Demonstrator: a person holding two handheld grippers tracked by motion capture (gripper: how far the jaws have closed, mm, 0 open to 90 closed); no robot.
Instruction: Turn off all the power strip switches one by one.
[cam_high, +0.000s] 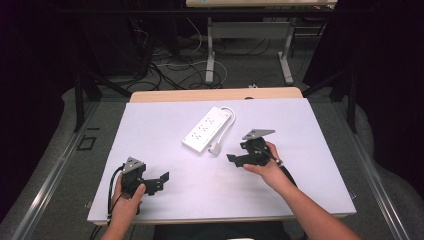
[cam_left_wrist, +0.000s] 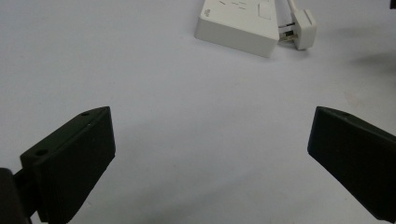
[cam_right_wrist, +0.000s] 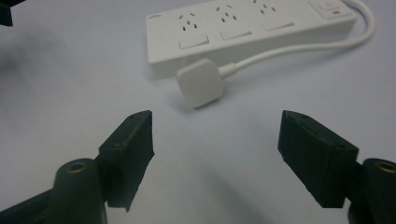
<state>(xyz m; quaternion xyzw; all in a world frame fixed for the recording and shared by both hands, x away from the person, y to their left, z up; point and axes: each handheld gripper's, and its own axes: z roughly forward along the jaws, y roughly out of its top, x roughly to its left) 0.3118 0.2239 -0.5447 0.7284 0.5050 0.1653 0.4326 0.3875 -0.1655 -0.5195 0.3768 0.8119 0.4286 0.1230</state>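
The right gripper (cam_right_wrist: 217, 140) is hovering wide apart, empty, just short of the plug (cam_right_wrist: 201, 82). It should be straddling the plug squarely beside the power strip (cam_right_wrist: 247, 28). The left gripper (cam_left_wrist: 210, 154) is gaping empty, well away from the plug.

Both tongs, left (cam_high: 161, 179) and right (cam_high: 233, 158), are matte black, blocky-jawed, each topped by a grey three-cornered plate, trailing black cables

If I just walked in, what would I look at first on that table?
Probably the white power strip, lying slantwise in the middle of the pale table, with its white plug lying loose by its near end. Next, the two black grippers: the left gripper near the front edge and the right gripper by the plug, both open and empty.
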